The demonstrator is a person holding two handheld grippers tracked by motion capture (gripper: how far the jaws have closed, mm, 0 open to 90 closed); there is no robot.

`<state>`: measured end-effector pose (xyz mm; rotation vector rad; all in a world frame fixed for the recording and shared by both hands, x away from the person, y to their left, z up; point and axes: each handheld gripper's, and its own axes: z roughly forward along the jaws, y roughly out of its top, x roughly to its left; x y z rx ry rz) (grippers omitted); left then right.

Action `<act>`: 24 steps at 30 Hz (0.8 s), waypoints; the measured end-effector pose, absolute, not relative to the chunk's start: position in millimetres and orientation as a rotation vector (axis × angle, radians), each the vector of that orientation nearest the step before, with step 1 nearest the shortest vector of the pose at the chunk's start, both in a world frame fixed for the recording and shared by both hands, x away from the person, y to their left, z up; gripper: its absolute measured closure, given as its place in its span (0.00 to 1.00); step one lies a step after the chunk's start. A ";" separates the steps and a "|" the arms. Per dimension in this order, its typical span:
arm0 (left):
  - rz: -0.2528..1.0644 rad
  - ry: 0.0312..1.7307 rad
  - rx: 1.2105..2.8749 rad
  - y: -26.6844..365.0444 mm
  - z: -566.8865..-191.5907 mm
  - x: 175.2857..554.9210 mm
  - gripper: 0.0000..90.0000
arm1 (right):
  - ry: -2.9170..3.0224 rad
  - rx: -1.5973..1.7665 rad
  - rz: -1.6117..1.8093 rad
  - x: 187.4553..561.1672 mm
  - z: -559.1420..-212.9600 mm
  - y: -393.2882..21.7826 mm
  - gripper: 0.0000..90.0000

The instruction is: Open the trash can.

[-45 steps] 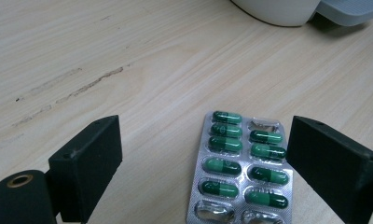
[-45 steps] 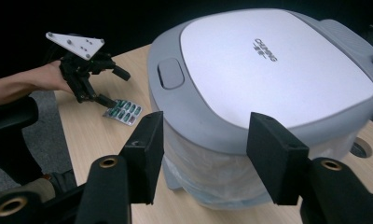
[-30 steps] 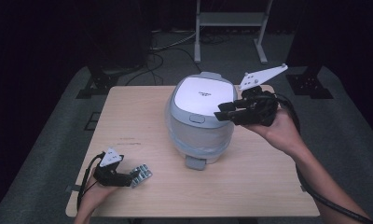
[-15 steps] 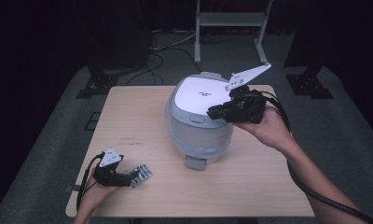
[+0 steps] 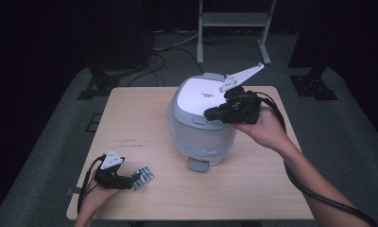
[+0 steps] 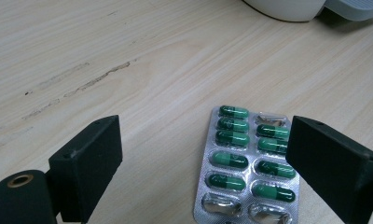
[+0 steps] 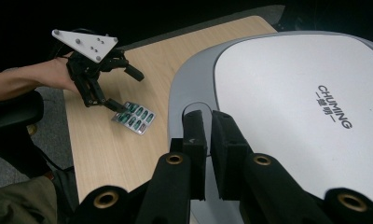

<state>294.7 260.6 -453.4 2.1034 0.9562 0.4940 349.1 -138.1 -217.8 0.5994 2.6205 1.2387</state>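
A white and grey rice cooker (image 5: 201, 125) stands mid-table with its lid (image 7: 306, 107) down. My right gripper (image 5: 210, 113) hovers over the lid's front edge by the latch button (image 5: 199, 119). Its jaws (image 7: 208, 119) have just been closing and are now almost together with nothing between them. Whether they touch the lid I cannot tell. A blister pack of green capsules (image 6: 243, 163) lies flat near the table's front left (image 5: 143, 176). My left gripper (image 5: 133, 182) rests low there, open, its jaws (image 6: 203, 135) on either side of the pack without pressing it.
The wooden table (image 5: 140, 118) has bare room left of and in front of the cooker. A grey tab (image 5: 198, 164) sticks out at the cooker's base. Behind the table a metal stand (image 5: 234, 28) and cables lie on the dark floor.
My right gripper has moved left over the cooker lid toward its front edge and its jaws have drawn together. The left gripper and the blister pack have stayed put.
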 end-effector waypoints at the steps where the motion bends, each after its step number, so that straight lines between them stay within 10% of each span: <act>1: 0.493 0.956 2.105 260.5 -453.4 294.6 0.11 | 2.623 0.594 1.238 349.8 -218.3 -137.2 0.93; 24: 0.478 0.955 2.113 260.8 -454.2 293.4 0.11 | 2.641 0.557 1.210 354.8 -225.7 -118.7 0.94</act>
